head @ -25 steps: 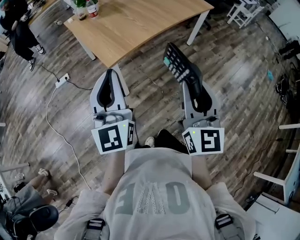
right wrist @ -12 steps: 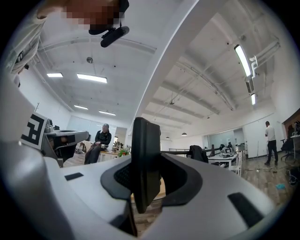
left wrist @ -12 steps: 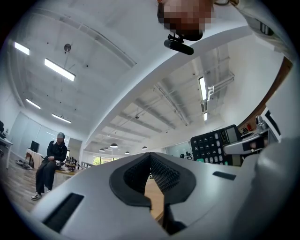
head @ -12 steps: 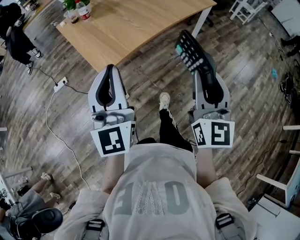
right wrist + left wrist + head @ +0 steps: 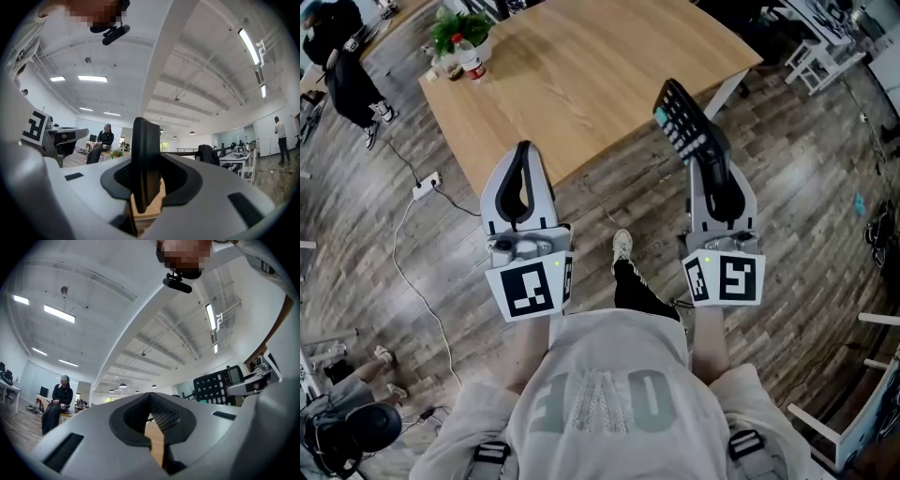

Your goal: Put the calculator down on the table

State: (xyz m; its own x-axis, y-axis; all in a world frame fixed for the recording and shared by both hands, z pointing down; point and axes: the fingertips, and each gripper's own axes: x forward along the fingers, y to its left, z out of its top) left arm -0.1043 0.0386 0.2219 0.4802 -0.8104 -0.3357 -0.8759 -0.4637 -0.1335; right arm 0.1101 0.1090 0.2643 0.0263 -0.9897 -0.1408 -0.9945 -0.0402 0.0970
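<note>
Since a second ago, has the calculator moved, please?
Yes: the calculator, in the right gripper, has come forward, now overlapping the table edge.

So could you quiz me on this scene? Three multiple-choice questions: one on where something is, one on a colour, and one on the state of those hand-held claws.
1. The left gripper is:
A. wide open
B. shut with nothing in it
C. gripping a cup

2. The top of the table is:
A. light wood
B. white
C. black

3. The calculator is:
A. lying on the table
B. inside a box
C. held in the right gripper

Answers:
1 B, since its jaw tips meet and nothing sits between them.
2 A, since the head view shows pale wood grain.
3 C, since the jaws clamp its lower end and hold it in the air.
</note>
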